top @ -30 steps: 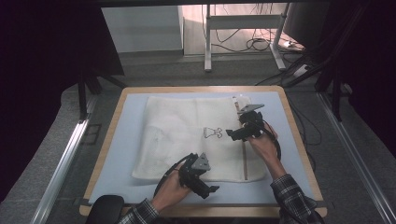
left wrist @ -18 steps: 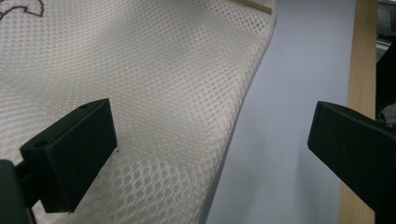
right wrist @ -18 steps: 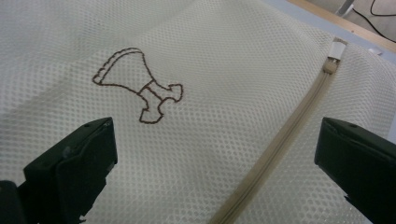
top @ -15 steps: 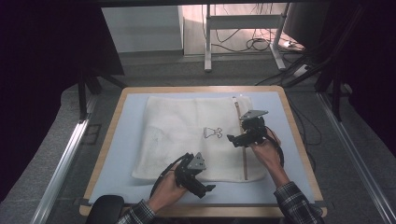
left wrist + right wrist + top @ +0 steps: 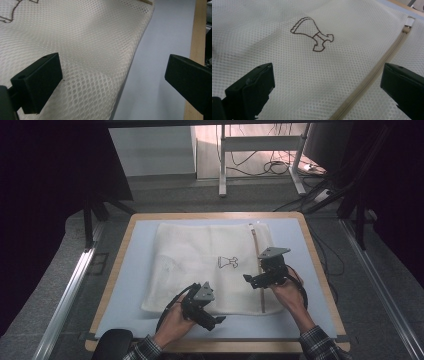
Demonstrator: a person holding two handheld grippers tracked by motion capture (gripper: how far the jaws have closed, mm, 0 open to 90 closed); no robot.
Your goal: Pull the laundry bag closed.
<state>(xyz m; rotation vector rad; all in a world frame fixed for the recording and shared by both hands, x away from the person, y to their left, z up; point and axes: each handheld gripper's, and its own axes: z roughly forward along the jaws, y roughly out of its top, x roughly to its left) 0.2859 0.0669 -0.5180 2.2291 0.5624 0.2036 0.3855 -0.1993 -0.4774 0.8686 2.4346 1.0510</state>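
Observation:
A white mesh bag (image 5: 200, 255) lies flat on the blue-grey mat (image 5: 127, 285). A tan zipper (image 5: 253, 240) runs along its right side, and a brown stitched emblem (image 5: 227, 262) sits near the middle. My left gripper (image 5: 214, 320) is open over the bag's near edge; in its own view the gripper (image 5: 112, 67) straddles the mesh (image 5: 75, 37) and the mat (image 5: 162, 37). My right gripper (image 5: 250, 280) is open just above the bag by the zipper. Its own view has the right gripper (image 5: 327, 75) open, with the emblem (image 5: 312, 37) and zipper (image 5: 372, 77) ahead.
The mat lies on a wooden-rimmed table (image 5: 112, 285), whose rim (image 5: 198, 25) is close beside my left gripper. Bare mat surrounds the bag on the left and at the front. Black frame posts (image 5: 90, 215) and floor cables (image 5: 280, 167) lie beyond the table.
My right gripper has moved from the far end of the zipper toward the near edge of the table. The left gripper has barely shifted. The bag lies as before.

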